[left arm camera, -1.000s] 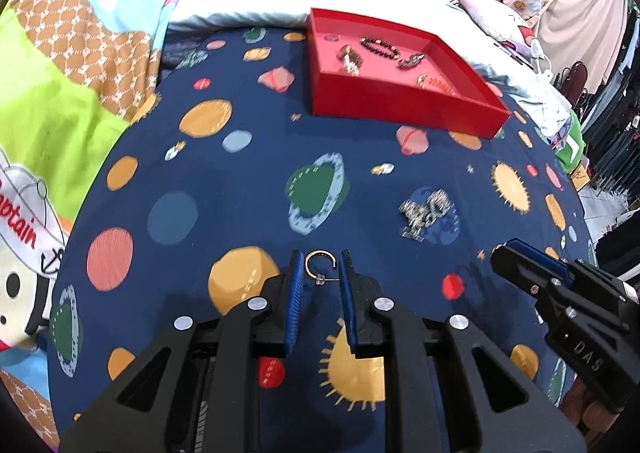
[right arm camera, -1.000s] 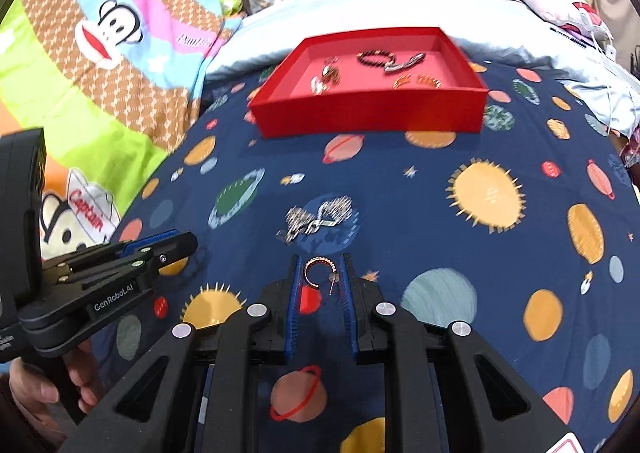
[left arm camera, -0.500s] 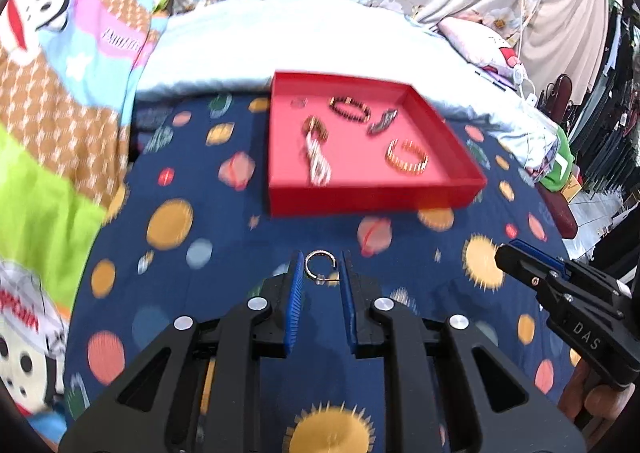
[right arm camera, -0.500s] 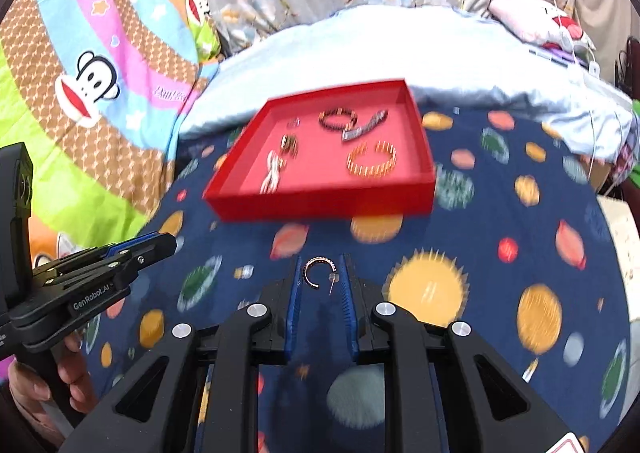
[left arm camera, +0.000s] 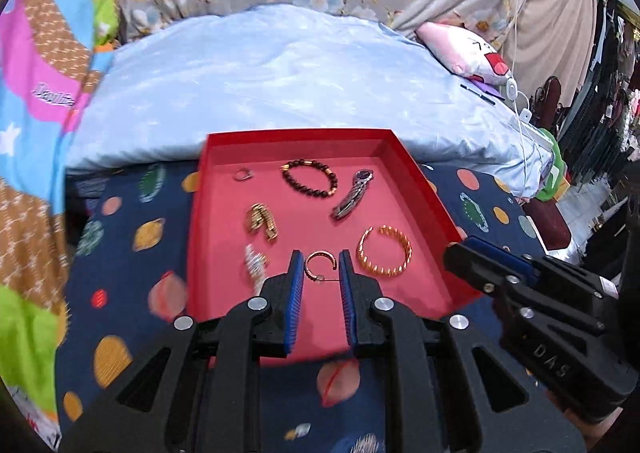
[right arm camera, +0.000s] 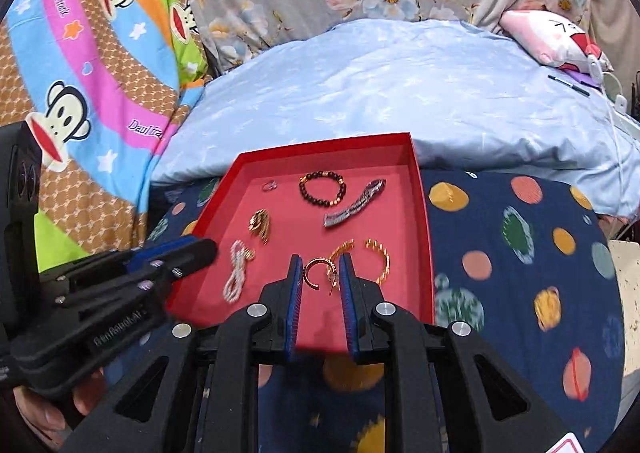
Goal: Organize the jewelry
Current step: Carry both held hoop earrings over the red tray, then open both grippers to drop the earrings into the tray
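Left claw: your left gripper (left arm camera: 320,267) is narrow and pinches a hoop earring (left arm camera: 320,263) between its blue pads, low centre of the left wrist view.
Right claw: your right gripper (right arm camera: 319,273) is equally narrow, clamped on a second hoop earring (right arm camera: 316,273), low centre of the right wrist view.
Where the earrings are: both hang above the near half of the red tray (left arm camera: 416,181), just beside the twisted gold bangle (left arm camera: 384,251); neither appears to touch the floor of the tray.
Done so far: you already have a beaded bracelet (left arm camera: 310,183), a watch (left arm camera: 352,195), a gold clasp piece (left arm camera: 262,221), a small silver ring (left arm camera: 243,174), a pale chain (left arm camera: 254,265) and the bangle lying in the tray.
Left to do: I judge you are near the end of this pair; both earrings are not yet released. A silvery piece (left arm camera: 366,445) shows at the bottom edge of the left wrist view, on the planet-print blanket (left arm camera: 120,253), so at least that one probably remains.
Left earring's heading: the hoop faces the camera, its gap toward the right of the frame, its post running across toward the right pad.
Right earring's heading: the hoop's gap opens right, its post slanting down toward the lower right; the long axis is roughly upright in the frame.
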`<state>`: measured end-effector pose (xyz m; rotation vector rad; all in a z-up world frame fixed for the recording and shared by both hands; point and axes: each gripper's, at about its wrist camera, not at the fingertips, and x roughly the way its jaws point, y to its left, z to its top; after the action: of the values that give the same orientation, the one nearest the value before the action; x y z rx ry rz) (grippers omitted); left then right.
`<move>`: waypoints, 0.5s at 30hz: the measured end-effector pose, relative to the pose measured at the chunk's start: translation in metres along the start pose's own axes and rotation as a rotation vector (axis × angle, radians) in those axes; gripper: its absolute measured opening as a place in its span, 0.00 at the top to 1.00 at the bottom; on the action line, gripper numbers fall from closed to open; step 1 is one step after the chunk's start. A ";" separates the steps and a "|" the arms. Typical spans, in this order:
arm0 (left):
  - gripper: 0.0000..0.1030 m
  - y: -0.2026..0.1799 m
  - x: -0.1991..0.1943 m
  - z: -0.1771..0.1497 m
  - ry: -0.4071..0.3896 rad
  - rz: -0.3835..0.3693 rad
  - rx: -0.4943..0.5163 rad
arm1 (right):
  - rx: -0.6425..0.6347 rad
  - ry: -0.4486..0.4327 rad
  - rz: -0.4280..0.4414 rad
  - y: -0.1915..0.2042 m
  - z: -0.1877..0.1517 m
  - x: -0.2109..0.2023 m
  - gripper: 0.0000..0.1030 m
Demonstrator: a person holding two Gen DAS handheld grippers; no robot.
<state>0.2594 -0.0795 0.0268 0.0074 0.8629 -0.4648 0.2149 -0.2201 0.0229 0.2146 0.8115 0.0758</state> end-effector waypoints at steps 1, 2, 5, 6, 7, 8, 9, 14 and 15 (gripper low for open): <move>0.83 0.000 0.006 0.002 0.008 -0.003 -0.005 | -0.002 0.005 -0.005 -0.002 0.004 0.007 0.83; 0.83 0.001 0.014 0.004 0.020 -0.005 -0.009 | -0.005 0.009 -0.009 -0.003 0.007 0.013 0.83; 0.83 0.003 0.037 0.007 0.055 -0.006 -0.023 | -0.013 0.019 -0.018 -0.006 0.014 0.027 0.83; 0.83 0.004 0.044 0.008 0.064 -0.001 -0.023 | -0.015 0.023 -0.020 -0.008 0.016 0.032 0.83; 0.83 0.005 0.050 0.008 0.071 0.001 -0.024 | -0.015 0.026 -0.022 -0.009 0.017 0.036 0.83; 0.83 0.006 0.054 0.009 0.076 0.000 -0.025 | -0.016 0.030 -0.023 -0.010 0.018 0.040 0.83; 0.83 0.006 0.059 0.008 0.083 0.002 -0.028 | -0.018 0.034 -0.024 -0.011 0.020 0.044 0.83; 0.83 0.009 0.077 0.009 0.109 0.012 -0.023 | -0.017 0.071 -0.018 -0.016 0.030 0.072 0.83; 0.83 0.010 0.081 0.009 0.116 0.019 -0.024 | -0.012 0.085 -0.008 -0.017 0.032 0.079 0.83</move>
<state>0.3145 -0.1039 -0.0282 0.0200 0.9811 -0.4395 0.2918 -0.2298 -0.0158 0.1978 0.8961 0.0822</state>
